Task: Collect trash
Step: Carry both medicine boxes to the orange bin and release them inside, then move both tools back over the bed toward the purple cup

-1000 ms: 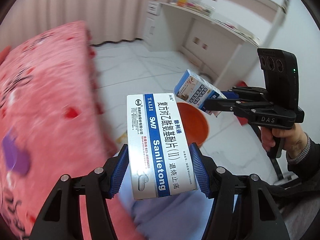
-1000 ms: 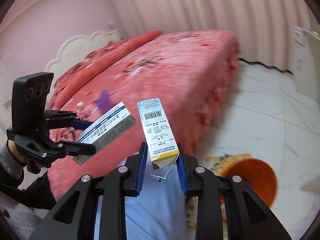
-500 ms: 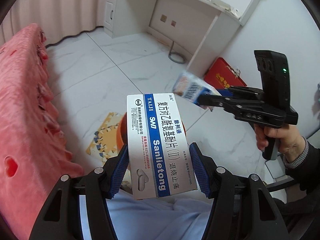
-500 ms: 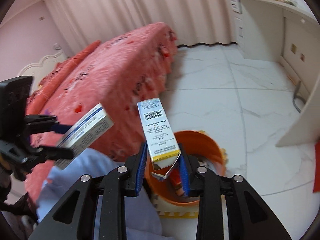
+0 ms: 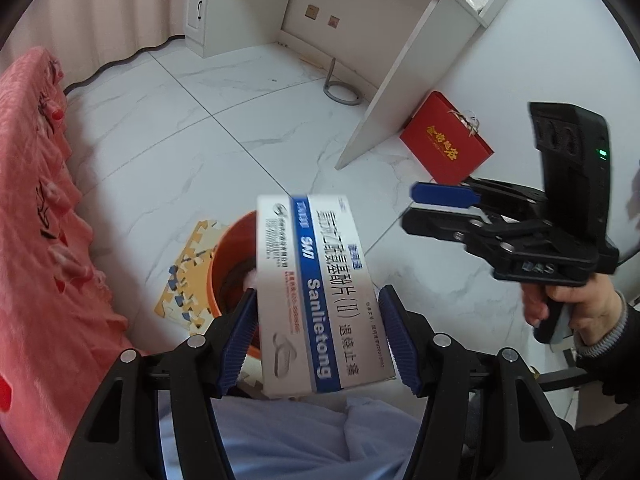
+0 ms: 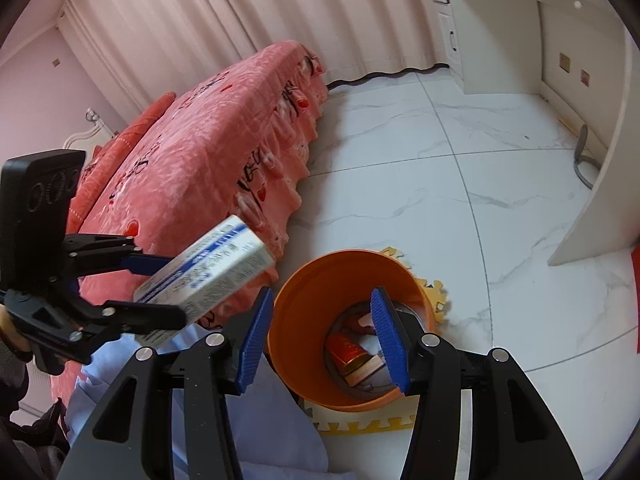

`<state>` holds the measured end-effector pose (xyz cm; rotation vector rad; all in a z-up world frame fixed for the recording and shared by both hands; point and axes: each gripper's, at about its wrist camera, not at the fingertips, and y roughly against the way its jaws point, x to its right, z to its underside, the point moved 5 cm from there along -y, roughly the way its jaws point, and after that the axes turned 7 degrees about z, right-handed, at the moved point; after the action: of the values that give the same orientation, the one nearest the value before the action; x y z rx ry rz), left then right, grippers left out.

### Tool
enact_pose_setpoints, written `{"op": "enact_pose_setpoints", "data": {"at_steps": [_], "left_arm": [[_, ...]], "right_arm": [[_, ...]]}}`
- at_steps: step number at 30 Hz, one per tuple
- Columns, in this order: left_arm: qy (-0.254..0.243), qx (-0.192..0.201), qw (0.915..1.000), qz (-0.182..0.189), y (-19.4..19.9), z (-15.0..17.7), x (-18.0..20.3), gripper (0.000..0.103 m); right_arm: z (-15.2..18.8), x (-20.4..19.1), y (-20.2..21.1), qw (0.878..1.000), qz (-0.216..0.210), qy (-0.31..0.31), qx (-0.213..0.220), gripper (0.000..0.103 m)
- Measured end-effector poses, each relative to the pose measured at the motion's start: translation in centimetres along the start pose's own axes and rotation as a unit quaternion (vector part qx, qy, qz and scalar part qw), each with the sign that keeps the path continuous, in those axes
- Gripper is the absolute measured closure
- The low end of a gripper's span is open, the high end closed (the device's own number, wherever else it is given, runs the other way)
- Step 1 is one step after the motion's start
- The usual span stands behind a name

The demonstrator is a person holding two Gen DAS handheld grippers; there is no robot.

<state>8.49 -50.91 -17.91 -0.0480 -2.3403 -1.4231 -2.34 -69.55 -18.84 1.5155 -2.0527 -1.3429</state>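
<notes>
On the far left a bed under a pink-red bedspread (image 6: 224,152) runs back toward the curtains, its frilled edge hanging beside the floor. Just right of it, in the right wrist view, the left gripper (image 6: 160,284) has the white-and-blue medicine box (image 5: 320,300) between its jaws; those jaws have just been opening, and the left wrist view shows a gap on the right side between pad and carton, with the box blurred and tilted, so it looks released and slipping rather than clamped. Below and slightly right stands the orange bin (image 6: 312,292) on a yellow puzzle foam mat (image 5: 188,276), and the box hangs above the bin's near rim. Inside the bin lie a red can and a small carton among other scraps, too jumbled to name further. The right gripper (image 6: 324,328) hovers directly over the bin mouth with its jaws parted and nothing between them; they too have just been opening. Farther right sit a white desk (image 5: 404,80) and a red gift box (image 5: 444,144) leaning at its foot. The step in hand appears to be the drop into the bin. Next, the left jaws likely need to widen enough for the carton to fall clear inside the rim, then both hands must lift away.
</notes>
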Motion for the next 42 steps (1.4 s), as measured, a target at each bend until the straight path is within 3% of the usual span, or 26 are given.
{"op": "enact_pose_setpoints", "data": {"at_steps": [1,9,26,33,42], "left_arm": [[0.0,0.001,1.0,-0.005,-0.3,-0.3,0.0,0.026],[0.01,-0.005,0.9999,-0.012,-0.6,-0.2,0.0,0.026],[0.056,0.052,0.9954,-0.058,5.9,3.3,-1.1,0.016],[0.079,0.077,0.9902,-0.085,9.1,5.9,-1.9,0.012],[0.129,0.115,0.9778,-0.119,13.6,9.8,-3.4,0.006]], "right_arm": [[0.0,0.3,0.1,1.0,0.002,-0.004,0.0,0.051],[0.2,-0.6,0.1,1.0,-0.01,-0.004,-0.004,0.051],[-0.5,-10.2,2.3,0.995,-0.068,0.071,0.008,0.042],[-0.4,-14.7,2.9,0.99,-0.09,0.104,0.009,0.031],[0.0,-21.4,2.7,0.98,-0.124,0.157,0.0,0.026]]}}
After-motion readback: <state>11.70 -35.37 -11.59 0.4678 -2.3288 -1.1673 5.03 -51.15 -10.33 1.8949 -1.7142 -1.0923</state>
